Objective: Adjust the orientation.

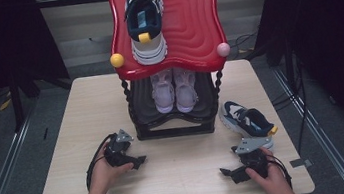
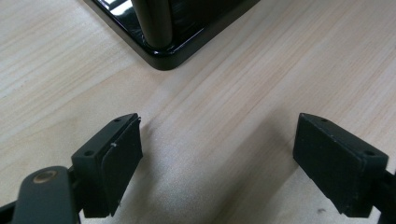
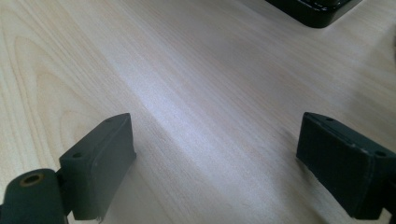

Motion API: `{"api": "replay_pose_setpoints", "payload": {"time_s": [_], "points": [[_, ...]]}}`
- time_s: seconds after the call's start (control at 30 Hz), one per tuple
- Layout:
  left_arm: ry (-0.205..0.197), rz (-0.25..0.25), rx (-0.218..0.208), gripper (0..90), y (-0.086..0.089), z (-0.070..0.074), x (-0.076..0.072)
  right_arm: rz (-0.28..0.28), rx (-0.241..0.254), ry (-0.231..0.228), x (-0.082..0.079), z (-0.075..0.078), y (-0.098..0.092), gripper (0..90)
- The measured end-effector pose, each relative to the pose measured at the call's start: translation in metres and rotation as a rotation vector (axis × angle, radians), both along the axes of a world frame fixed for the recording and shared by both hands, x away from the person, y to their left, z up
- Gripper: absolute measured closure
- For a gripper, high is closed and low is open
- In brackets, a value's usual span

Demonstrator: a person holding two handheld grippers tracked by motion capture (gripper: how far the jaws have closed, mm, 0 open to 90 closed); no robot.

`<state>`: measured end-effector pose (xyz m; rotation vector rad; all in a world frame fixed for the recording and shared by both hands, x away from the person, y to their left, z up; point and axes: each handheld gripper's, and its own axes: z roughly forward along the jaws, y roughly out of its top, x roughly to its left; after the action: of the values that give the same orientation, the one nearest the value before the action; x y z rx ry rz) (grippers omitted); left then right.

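Sneaker (image 1: 247,120) lies on the table (image 1: 180,176) at one o'clock from the right gripper (image 1: 234,173), its long axis running ten to four, nearer that hand. Both the right and left gripper (image 1: 138,160) gape wide, empty.

A navy and white sneaker (image 1: 247,120) with a yellow heel tab lies upright on the bench near its right edge, just right of the black lower shelf of a shoe rack (image 1: 173,119). Its toe points toward the far left and its heel toward the near right corner.
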<state>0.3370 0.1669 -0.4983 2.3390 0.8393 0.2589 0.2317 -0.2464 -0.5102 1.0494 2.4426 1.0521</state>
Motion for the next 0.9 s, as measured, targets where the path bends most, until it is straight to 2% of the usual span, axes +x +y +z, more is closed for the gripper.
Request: {"api": "replay_pose_setpoints", "payload": {"time_s": [0.13,0.53,0.83,0.9], "points": [[-0.029,0.000,-0.022,13.9,0.003,-0.003,-0.003,0.000,0.000,0.000,0.000,0.000,0.000,10.4],[-0.069,-0.004,-0.077,3.9,0.002,-0.012,-0.008,0.000,0.001,0.000,0.000,0.000,0.000,10.4],[-0.068,-0.010,-0.078,1.8,0.002,-0.012,-0.008,0.007,-0.021,0.031,-0.002,0.004,-0.005,13.3],[-0.070,-0.009,-0.076,1.6,0.001,-0.012,-0.008,0.007,-0.039,0.035,-0.004,0.006,-0.007,13.5]]}}
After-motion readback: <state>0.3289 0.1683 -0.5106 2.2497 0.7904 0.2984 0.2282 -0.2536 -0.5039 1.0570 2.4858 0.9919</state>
